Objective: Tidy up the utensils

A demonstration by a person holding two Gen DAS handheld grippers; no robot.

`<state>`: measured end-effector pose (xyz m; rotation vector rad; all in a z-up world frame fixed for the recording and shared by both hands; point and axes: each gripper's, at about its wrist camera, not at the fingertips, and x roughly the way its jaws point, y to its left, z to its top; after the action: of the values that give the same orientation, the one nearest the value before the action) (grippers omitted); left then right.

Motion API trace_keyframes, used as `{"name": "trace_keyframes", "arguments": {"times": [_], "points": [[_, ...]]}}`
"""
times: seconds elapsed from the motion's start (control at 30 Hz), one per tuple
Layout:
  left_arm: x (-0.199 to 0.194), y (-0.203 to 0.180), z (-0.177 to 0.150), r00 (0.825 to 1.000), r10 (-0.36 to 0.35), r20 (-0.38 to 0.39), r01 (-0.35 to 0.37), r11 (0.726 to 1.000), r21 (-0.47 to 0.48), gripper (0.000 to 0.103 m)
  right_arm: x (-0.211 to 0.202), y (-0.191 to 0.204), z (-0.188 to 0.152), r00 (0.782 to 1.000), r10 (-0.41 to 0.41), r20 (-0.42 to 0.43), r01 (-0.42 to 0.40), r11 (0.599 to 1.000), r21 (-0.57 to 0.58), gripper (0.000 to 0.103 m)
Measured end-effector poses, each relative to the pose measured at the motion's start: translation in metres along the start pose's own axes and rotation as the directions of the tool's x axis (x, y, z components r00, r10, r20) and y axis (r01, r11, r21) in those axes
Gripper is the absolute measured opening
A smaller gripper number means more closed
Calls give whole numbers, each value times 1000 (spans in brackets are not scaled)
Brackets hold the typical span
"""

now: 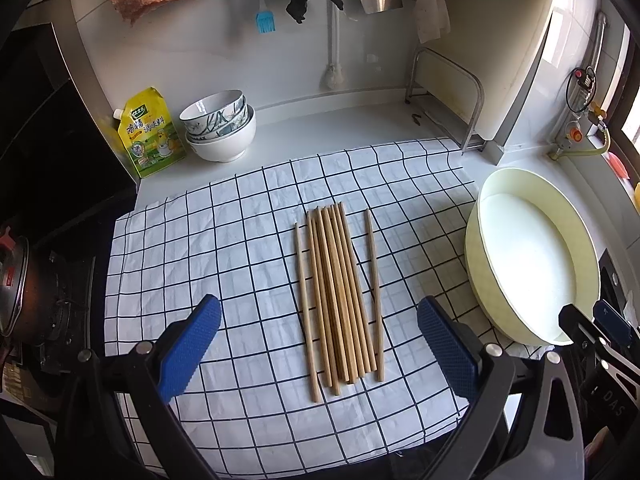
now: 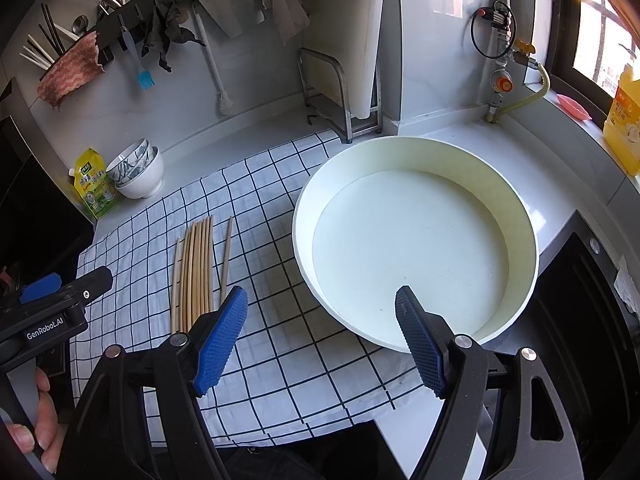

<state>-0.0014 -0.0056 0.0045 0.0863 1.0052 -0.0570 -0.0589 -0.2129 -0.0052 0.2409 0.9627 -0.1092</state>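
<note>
Wooden chopsticks (image 1: 340, 300) laid side by side on checked cloth (image 1: 200, 248), one stray stick on either flank. Cream basin (image 2: 416, 240) just right of cloth, nothing inside. Left gripper (image 1: 318, 344) above chopsticks' near ends, wide apart, holding nothing. Right gripper (image 2: 320, 336) over basin's near rim, likewise wide, unladen. Stacked bowls (image 1: 220, 124) and yellow pouch (image 1: 150, 132) behind cloth.

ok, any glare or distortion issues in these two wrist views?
Left wrist view: the basin floor is blown out white by window light, and the checked cloth grid lines bow from fisheye; the chopsticks stay sharp. Right wrist view: the window is overexposed, the basin evenly lit, corners vignetted black.
</note>
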Motion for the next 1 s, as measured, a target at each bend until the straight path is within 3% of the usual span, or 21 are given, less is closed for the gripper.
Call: {"name": "trace_keyframes", "arguments": {"times": [1.0], "points": [[-4, 3, 0, 1000, 2, 3, -2, 1000, -1, 97, -3, -3, -1, 1000, 0, 11, 0, 1000, 6, 73]]}}
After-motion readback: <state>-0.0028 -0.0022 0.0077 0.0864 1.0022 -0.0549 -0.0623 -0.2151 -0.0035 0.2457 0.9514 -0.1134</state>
